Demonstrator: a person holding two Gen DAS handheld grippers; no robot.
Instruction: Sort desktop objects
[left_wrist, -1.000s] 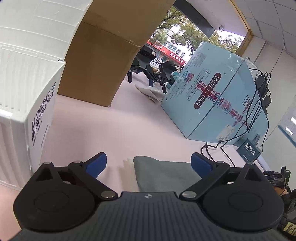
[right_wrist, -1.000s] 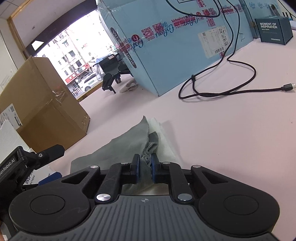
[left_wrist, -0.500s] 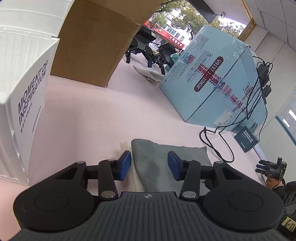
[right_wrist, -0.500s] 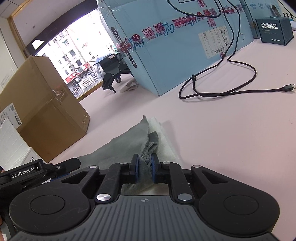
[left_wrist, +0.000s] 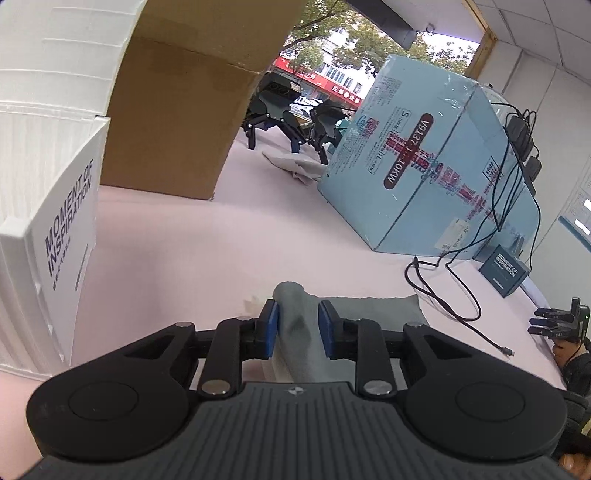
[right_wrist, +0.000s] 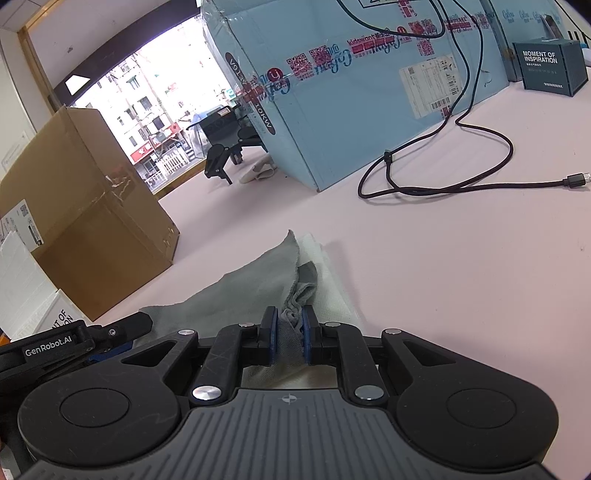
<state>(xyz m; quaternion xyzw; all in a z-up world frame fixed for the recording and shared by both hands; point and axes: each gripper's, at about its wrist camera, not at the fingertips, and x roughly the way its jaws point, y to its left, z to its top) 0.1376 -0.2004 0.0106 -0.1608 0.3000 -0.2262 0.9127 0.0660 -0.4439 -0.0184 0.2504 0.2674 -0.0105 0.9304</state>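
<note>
Grey cloth (right_wrist: 236, 291) lies on the pink table (right_wrist: 443, 280) in front of us, over a white sheet (right_wrist: 325, 273) — we have it gripped at both ends. Our right gripper (right_wrist: 289, 334) is pinched tight on a bunched fold of the fabric. Our left gripper (left_wrist: 298, 328) has its blue pads (left_wrist: 272, 328) narrowed around a raised ridge of the same cloth; whether both pads press it, we cannot tell. A white box (left_wrist: 55, 236) stands to our left, a brown carton (right_wrist: 85, 221) beyond it, and a blue carton (left_wrist: 424, 177) farther back with a black cable (right_wrist: 443, 177) trailing beside it.
</note>
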